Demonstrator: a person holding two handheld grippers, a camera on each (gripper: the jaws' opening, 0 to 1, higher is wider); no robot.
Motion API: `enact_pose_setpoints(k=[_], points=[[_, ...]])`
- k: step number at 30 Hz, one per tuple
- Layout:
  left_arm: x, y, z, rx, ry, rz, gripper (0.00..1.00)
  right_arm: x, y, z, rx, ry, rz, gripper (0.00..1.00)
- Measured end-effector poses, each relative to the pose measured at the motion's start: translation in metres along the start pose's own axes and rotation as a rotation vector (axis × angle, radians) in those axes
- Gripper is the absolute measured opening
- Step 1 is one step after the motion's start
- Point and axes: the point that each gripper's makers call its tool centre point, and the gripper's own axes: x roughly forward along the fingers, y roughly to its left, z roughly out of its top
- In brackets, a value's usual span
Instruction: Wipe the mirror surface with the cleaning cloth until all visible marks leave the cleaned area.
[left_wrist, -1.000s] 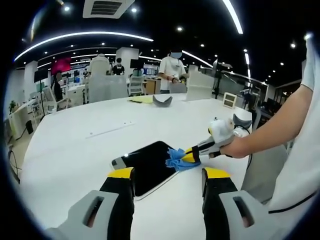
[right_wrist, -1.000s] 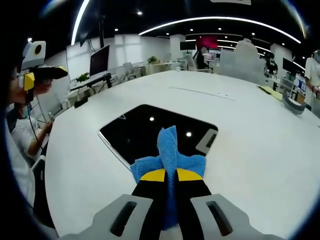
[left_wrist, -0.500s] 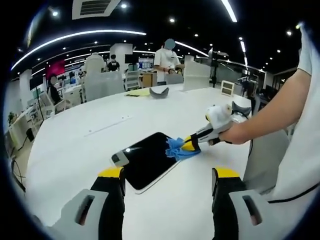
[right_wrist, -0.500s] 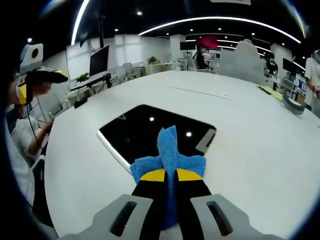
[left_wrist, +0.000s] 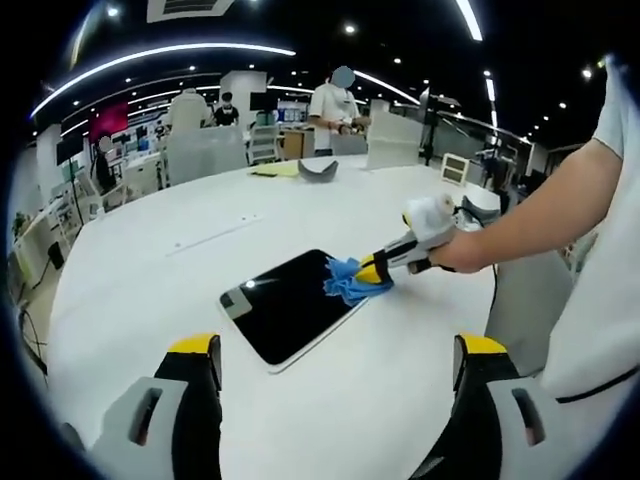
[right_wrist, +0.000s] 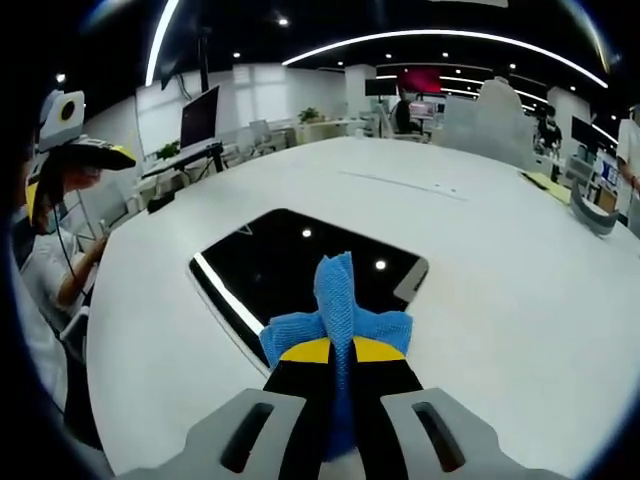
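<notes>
The mirror (left_wrist: 288, 305) is a dark rectangular slab with a pale rim, lying flat on the white table (left_wrist: 150, 280). A blue cleaning cloth (left_wrist: 348, 281) rests on its right-hand edge, with my right gripper (left_wrist: 368, 270), held in a hand, shut on it. My left gripper (left_wrist: 338, 350) hovers near the table's front edge, short of the mirror, with its yellow-tipped jaws wide apart and nothing between them. In the right gripper view the cloth (right_wrist: 336, 295) sticks up from my shut right gripper (right_wrist: 338, 350), over the near edge of the mirror (right_wrist: 290, 262), which reflects ceiling lights.
A grey curved object (left_wrist: 318, 171) and a yellow sheet (left_wrist: 277, 170) lie at the table's far side. A thin white strip (left_wrist: 215, 237) lies beyond the mirror. People stand among desks in the background. A person's arm (left_wrist: 540, 225) reaches in from the right.
My left gripper's jaws have spread wider and the left gripper has drawn back from the mirror. The right gripper and cloth have held almost still at the mirror's edge.
</notes>
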Motion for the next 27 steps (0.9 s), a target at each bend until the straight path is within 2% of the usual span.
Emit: enact_pose_setpoints(k=[8, 13, 27], points=[[-0.004, 0.004, -0.003, -0.031, 0.002, 0.000, 0.99, 0.007, -0.006, 0.005, -0.004, 0.013, 0.006, 0.01], [-0.007, -0.001, -0.006, 0.008, 0.017, -0.025, 0.99, 0.010, -0.009, 0.008, -0.010, 0.022, 0.008, 0.01], [-0.004, 0.002, -0.010, 0.010, 0.031, -0.035, 0.99, 0.022, -0.020, 0.018, -0.029, 0.039, 0.011, 0.01]])
